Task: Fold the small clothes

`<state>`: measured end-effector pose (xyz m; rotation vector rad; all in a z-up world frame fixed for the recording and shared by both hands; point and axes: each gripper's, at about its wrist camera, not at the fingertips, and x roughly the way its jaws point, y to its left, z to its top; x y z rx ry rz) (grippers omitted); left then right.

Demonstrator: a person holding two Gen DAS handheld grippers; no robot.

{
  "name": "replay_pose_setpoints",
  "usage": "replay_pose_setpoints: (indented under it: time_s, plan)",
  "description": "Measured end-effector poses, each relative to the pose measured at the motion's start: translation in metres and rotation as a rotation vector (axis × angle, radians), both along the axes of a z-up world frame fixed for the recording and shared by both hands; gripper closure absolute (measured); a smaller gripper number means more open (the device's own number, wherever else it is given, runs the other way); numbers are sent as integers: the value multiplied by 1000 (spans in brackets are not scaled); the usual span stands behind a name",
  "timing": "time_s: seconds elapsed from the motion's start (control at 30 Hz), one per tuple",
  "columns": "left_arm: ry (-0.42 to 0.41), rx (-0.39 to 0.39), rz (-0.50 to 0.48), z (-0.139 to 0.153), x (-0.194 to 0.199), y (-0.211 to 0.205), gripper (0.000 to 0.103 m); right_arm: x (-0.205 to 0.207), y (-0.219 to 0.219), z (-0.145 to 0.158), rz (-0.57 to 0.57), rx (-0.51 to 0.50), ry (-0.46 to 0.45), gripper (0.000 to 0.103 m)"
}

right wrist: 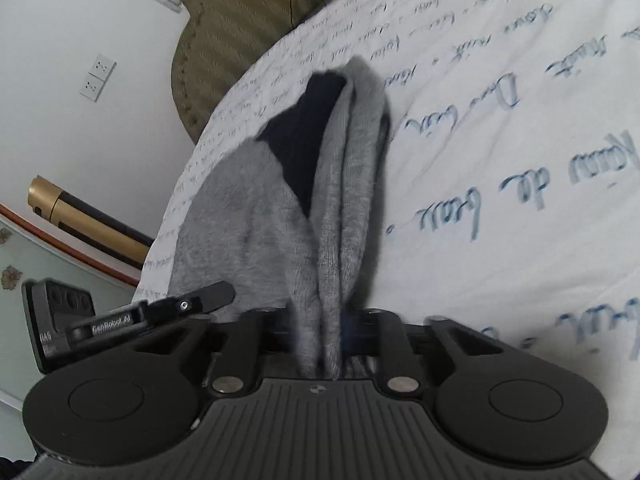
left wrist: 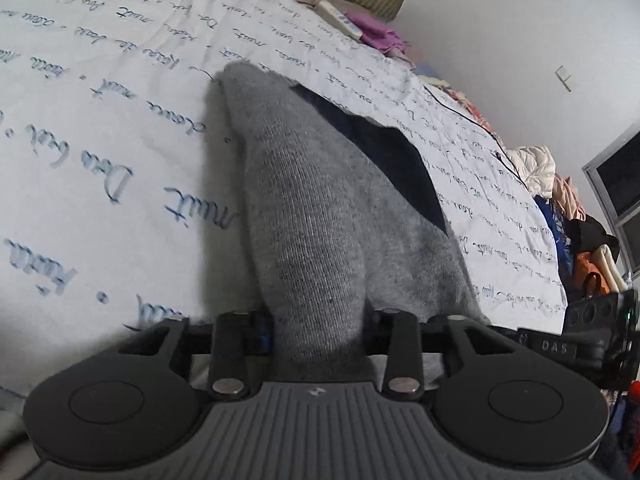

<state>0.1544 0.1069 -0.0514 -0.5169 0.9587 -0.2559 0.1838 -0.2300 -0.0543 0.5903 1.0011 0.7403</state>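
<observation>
A small grey knitted garment with a dark navy patch, perhaps a sock, hangs between both grippers above a white sheet printed with blue script. In the left wrist view the grey garment point(left wrist: 304, 216) runs from my left gripper point(left wrist: 318, 332), which is shut on its near end. In the right wrist view the same garment point(right wrist: 340, 200) hangs folded lengthwise from my right gripper point(right wrist: 320, 336), shut on that end. The other gripper shows at each view's edge: the right one point(left wrist: 592, 328) and the left one point(right wrist: 132, 316). The fingertips are hidden by cloth.
The printed sheet point(left wrist: 100, 120) covers the bed. A remote control point(left wrist: 340, 18) and purple cloth point(left wrist: 376, 34) lie at its far edge, with piled clothes point(left wrist: 560, 200) on the right. An olive headboard point(right wrist: 240, 24) and wall sockets point(right wrist: 98, 76) show in the right wrist view.
</observation>
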Motion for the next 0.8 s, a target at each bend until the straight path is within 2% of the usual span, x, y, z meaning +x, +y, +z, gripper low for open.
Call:
replay_pose_setpoints:
  time_s: [0.1,0.17,0.23,0.27,0.3,0.37,0.47,0.5,0.57,0.63,0.67,0.73,0.77,0.8]
  plan:
    - [-38,63,-5,16,-8,13,70,-9,8,12,48,38,-22,84]
    - [-15,87,-15,9,-9,16,68,-15,17,7,82,-2,-28,84]
    - [-8,102,-23,-5,-14,13,60,-14,18,-8,75,-52,-15,84]
    - [-38,114,-21,-3,-21,10,55,-13,13,-12,56,-19,-3,79]
    - [-55,130,-22,2,-27,8,40,-12,7,-12,38,14,25,75]
    - [-105,174,-17,17,-42,10,26,-10,-8,-2,0,37,35,63]
    - [-299,352,11,47,-66,6,24,-4,-34,28,-106,41,-69,50]
    - [-360,422,8,54,-69,-2,23,5,-37,35,-137,50,-91,50]
    - [-441,506,-38,59,-66,-22,22,30,-32,45,-172,75,-94,50]
    - [-467,570,-90,47,-56,-46,22,60,-16,44,-162,99,-73,51]
    - [-457,604,-123,36,-51,-57,22,76,-4,41,-164,78,-59,50]
    - [-427,699,-172,14,-45,-78,22,101,20,28,-186,-19,-19,53]
    - [-448,755,-181,5,-48,-85,22,110,29,21,-181,-51,-2,55]
    - [-476,805,-195,-1,-53,-91,21,116,36,16,-167,-69,3,70]
